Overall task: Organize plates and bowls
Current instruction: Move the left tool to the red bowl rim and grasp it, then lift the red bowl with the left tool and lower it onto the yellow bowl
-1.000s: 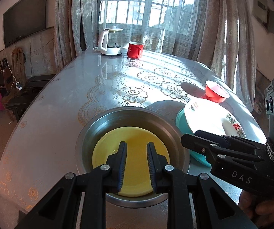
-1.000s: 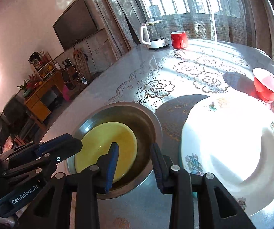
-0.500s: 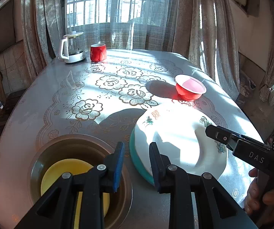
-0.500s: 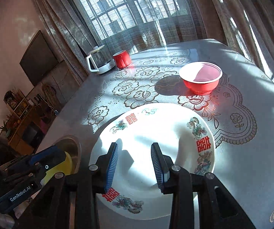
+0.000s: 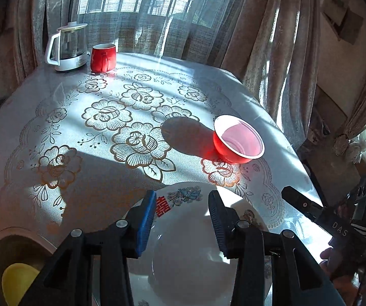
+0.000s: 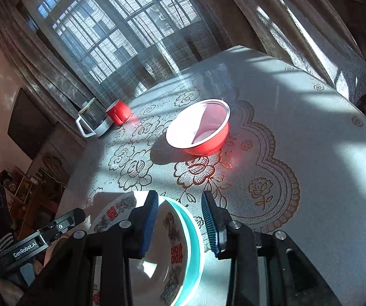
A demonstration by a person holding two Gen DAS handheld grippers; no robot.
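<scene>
Both moved from steel bowl [image 5: 9, 250], left gripper [image 5: 181, 219] opening, right gripper [image 6: 180, 221] parted, over white plate [image 5: 190, 255]

The white plate [image 5: 190, 255] looks like glossy glazed ceramic with printed flowers, stacked on a smooth teal plate [image 6: 193, 232]. The red bowl [image 5: 237, 140] has a shiny plastic look, and the metal basin [image 5: 12, 250] is dull. A glossy, lace-patterned tablecloth [image 5: 86, 132] covers the table.

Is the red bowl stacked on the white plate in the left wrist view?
No. The red bowl stands alone on the tablecloth, apart from the white plate, which lies nearer the camera.
</scene>
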